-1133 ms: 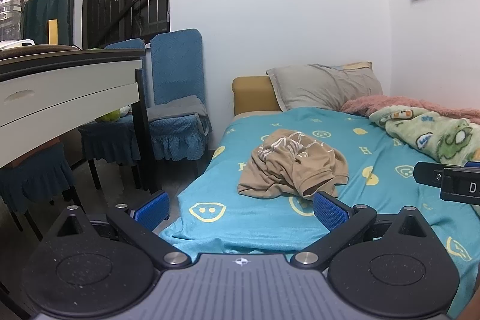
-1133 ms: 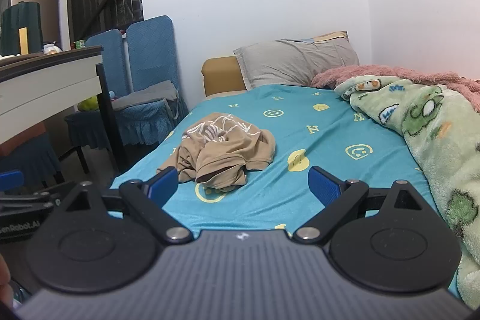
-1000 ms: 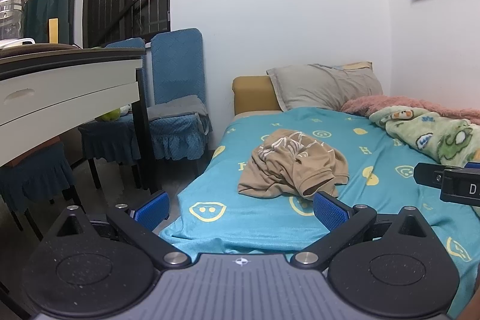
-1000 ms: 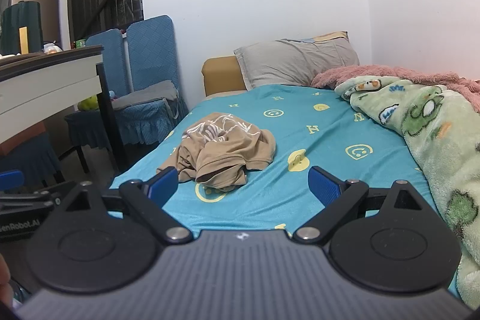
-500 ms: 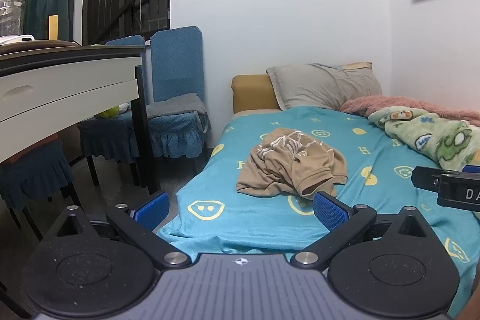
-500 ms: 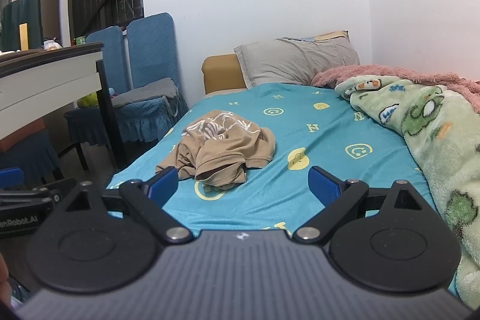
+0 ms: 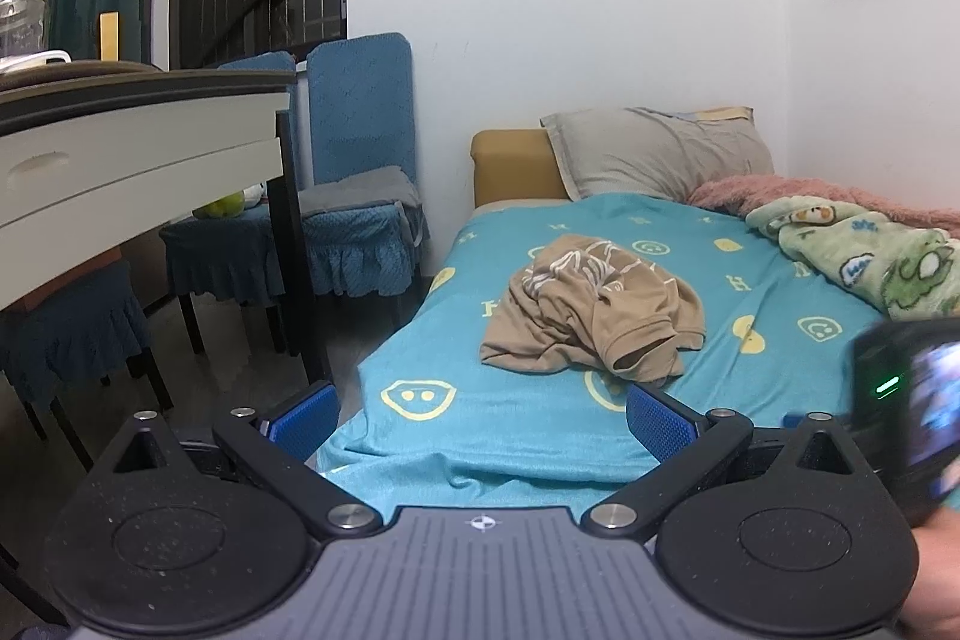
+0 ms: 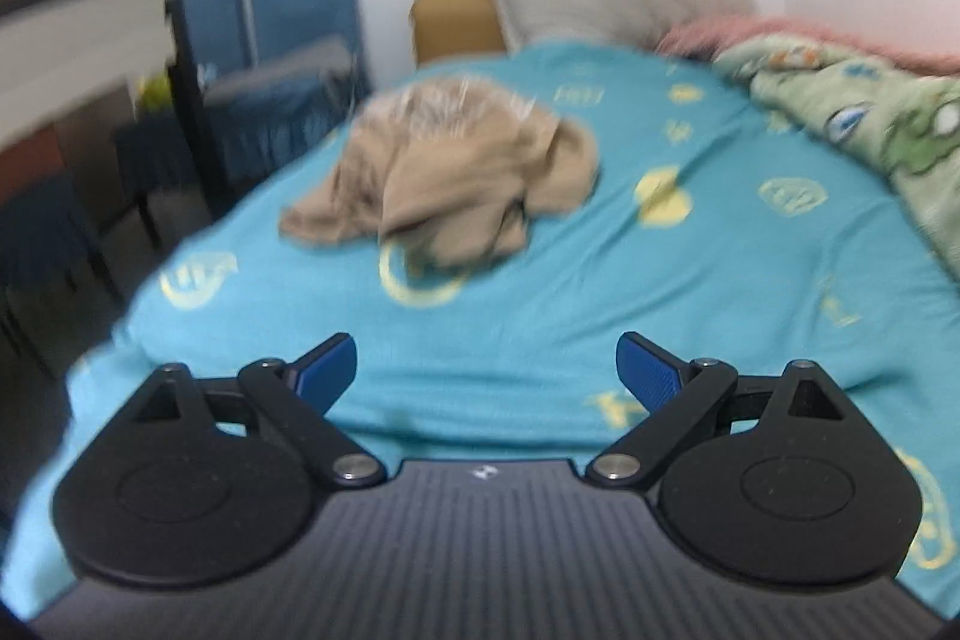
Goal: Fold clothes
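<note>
The left gripper [image 7: 480,418] hangs at the foot of the bed [image 7: 750,400] with its 2 fingers spread and empty, the crumpled tan shirt [image 7: 594,310] lies mid-sheet ahead, and the right gripper [image 8: 486,367] is likewise spread wide, holding nothing.

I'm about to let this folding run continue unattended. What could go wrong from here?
The tan shirt lies crumpled with its edges buried, so a gripper may pinch several layers at once. It also lies near the bed's side edge and could slide off if dragged. The right gripper's view is blurred, so its aim may be off.
</note>
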A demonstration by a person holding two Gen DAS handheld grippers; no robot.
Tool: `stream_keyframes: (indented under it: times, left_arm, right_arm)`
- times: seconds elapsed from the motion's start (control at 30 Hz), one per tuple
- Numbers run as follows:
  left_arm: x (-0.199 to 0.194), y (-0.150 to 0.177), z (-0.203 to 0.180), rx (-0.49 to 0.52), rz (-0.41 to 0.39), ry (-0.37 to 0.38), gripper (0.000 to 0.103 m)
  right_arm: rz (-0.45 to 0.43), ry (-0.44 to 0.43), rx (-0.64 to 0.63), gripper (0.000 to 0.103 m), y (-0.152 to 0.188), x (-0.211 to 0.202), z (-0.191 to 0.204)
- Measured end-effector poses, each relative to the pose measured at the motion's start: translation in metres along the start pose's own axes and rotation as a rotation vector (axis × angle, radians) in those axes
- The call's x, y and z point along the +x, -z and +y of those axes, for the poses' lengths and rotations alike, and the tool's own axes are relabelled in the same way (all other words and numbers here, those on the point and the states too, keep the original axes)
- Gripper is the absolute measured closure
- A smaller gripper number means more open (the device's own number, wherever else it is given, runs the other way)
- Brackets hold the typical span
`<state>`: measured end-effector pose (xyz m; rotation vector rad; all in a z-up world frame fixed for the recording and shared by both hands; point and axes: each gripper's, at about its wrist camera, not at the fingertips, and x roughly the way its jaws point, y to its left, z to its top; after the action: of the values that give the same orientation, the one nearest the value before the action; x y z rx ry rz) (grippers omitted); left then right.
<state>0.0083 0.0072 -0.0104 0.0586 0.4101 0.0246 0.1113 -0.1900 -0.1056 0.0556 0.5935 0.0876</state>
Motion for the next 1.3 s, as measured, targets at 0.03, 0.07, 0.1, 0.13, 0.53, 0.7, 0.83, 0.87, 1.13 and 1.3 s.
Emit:
stream_keyframes:
  times: [0.03, 0.07, 0.1, 0.13, 0.53, 0.7, 0.83, 0.87, 1.13, 1.3]
  left_arm:
    - [0.001, 0.0, 0.0, 0.0, 0.005, -0.001, 0.0]
    - [0.003, 0.001, -0.001, -0.001, 0.01, -0.003, 0.0]
    - [0.004, 0.001, -0.001, 0.0, 0.014, -0.002, 0.0]
    - [0.005, 0.002, -0.002, 0.001, 0.017, -0.002, 0.0]
    - [0.015, 0.003, -0.001, -0.014, 0.054, -0.001, 0.0]
    - [0.016, 0.003, 0.002, -0.029, 0.06, 0.003, 0.0]
    - [0.019, 0.003, 0.005, -0.051, 0.073, 0.001, 0.0]
    - [0.019, 0.002, 0.006, -0.054, 0.075, 0.002, 0.0]
    - [0.018, 0.004, 0.007, -0.064, 0.077, 0.005, 0.0]
    - [0.018, 0.004, 0.004, -0.061, 0.073, 0.012, 0.0]
  right_arm:
    - [0.022, -0.001, -0.017, 0.008, 0.003, 0.009, 0.002]
    - [0.037, -0.005, -0.026, 0.008, 0.006, 0.015, 0.002]
    - [0.045, -0.01, -0.03, 0.008, 0.01, 0.02, 0.002]
    - [0.05, -0.015, -0.031, 0.008, 0.014, 0.024, 0.002]
    - [0.04, -0.029, -0.029, 0.008, 0.019, 0.028, 0.002]
    - [0.039, -0.016, -0.048, 0.008, 0.019, 0.029, 0.006]
    - [0.039, -0.018, -0.046, 0.007, 0.019, 0.029, 0.006]
    - [0.039, -0.017, -0.046, 0.007, 0.019, 0.029, 0.006]
    - [0.039, -0.019, -0.046, 0.007, 0.019, 0.029, 0.005]
    - [0.039, -0.018, -0.047, 0.007, 0.02, 0.029, 0.005]
